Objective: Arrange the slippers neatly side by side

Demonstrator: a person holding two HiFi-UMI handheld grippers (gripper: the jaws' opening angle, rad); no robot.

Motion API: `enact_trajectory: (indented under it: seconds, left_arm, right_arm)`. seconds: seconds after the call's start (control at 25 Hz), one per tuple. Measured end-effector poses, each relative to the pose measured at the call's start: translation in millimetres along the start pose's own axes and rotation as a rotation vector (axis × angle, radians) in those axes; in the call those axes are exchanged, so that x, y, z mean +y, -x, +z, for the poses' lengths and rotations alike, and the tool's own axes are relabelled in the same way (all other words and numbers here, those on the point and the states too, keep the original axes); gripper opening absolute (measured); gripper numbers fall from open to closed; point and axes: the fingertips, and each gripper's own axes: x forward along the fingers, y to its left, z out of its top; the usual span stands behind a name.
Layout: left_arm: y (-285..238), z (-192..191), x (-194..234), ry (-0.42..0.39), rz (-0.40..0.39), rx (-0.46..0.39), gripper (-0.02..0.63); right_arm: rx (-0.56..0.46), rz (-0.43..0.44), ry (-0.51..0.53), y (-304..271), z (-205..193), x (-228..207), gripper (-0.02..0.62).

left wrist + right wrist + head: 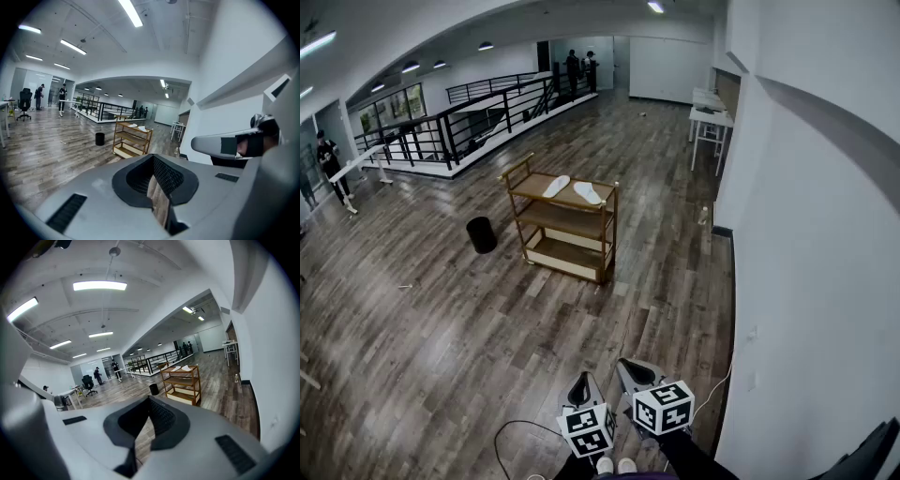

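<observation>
My left gripper (579,382) and right gripper (630,367) are both low and near, close in front of me and just beside each other, pointing across the wood floor (441,328). In the left gripper view the dark pads of my left gripper (154,178) are brought together with nothing between them, only a sliver of floor showing past them. In the right gripper view my right gripper (149,416) is closed the same way and holds nothing. The slippers are well apart from me, far out in the room, on the top shelf of a wooden cart (605,244). The left slipper (556,186) and the right slipper (588,193) are both white, lying flat and not touching. They are angled to each other, with their far ends closer together than their near ends. A black bin (481,234) stands on the floor just left of the cart, and a white wall (806,234) runs along my right.
</observation>
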Motion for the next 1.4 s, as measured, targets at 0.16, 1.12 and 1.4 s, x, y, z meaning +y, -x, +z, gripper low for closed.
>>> enact_trajectory:
  seconds: [0.16,1.12,1.4]
  left_arm:
    - [-4,3,0,0.004,-0.003,-0.008,0.000]
    - [-13,4,9,0.013,0.012,0.000,0.000]
    - [-16,0,31,0.037,0.029,0.017,0.000]
  right_arm:
    - [0.001,-0.003,0.000,-3,-2,-2,-0.003]
    - [-0.040,0.019,-0.070,-12,0,-8,-0.002]
    - [-0.025,0.005,-0.073,-28,0,-4,-0.002]
